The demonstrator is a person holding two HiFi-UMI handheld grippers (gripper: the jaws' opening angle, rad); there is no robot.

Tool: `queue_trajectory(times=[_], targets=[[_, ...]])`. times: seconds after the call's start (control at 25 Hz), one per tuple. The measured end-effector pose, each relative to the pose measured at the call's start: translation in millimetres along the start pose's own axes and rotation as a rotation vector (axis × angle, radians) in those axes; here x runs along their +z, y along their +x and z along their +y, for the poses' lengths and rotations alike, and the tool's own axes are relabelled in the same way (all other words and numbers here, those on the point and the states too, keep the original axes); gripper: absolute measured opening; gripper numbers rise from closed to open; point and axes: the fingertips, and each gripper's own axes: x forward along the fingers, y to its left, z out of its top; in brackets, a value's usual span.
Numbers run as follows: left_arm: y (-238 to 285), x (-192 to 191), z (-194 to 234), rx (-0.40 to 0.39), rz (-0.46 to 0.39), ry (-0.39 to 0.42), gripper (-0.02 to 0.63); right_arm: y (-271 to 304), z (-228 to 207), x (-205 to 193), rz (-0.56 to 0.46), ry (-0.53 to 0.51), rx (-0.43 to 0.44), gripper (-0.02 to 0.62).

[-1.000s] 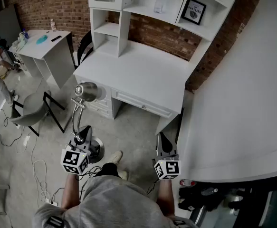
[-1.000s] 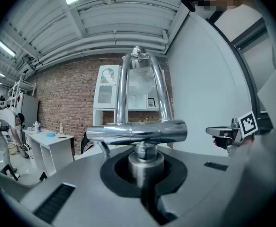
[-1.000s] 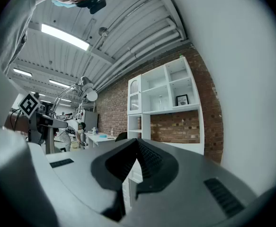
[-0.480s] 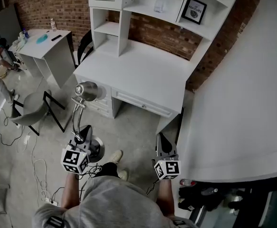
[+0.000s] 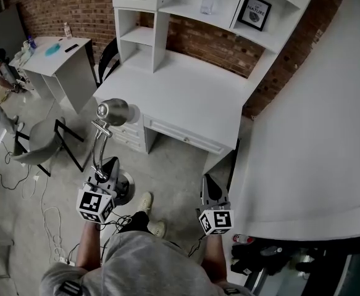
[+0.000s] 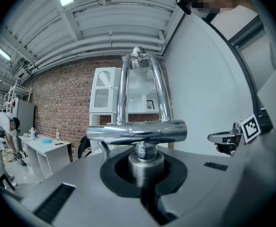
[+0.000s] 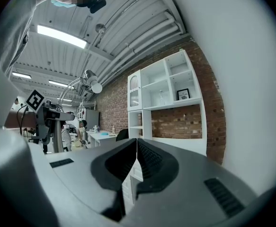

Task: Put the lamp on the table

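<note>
Your left tool (image 5: pixel 107 168) clamped on the stem of the lamp (image 5: pixel 110 111), your right tool (image 5: pixel 209 182) closed, empty, white table (image 5: pixel 186 94) beyond

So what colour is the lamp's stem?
Shiny chrome silver lamp stem, clearest in the left gripper view.

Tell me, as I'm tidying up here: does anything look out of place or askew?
Mainly the chrome lamp: it is down by the floor in front of the white desk, clamped in the left gripper, not on a tabletop. Loose cables sprawl across the floor.
</note>
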Motion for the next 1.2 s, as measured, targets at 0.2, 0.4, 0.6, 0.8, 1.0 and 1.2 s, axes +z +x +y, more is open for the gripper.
queue_trajectory(times=[0.2,0.4,0.6,0.8,1.0,1.2], targets=[[28,6,7,-0.029,0.006,-0.016,0.002,29,-16,3,-0.01,0.015,-0.026,0.023],[67,18,19,-0.05,-0.018,-0.012,0.002,68,-29,9,-0.026,0.012,-0.039,0.023],[108,30,41,-0.088,-0.04,0.0,0.002,109,-44,14,-0.03,0.022,-0.073,0.023],[144,40,76,-0.096,-0.04,0.004,0.002,147,-54,21,-0.044,0.029,-0.115,0.023],[180,42,110,-0.106,-0.043,0.002,0.002,180,-61,21,-0.053,0.04,-0.164,0.023],[214,51,134,-0.131,-0.069,0.0,0.002,213,-63,23,-0.065,0.035,-0.188,0.023]])
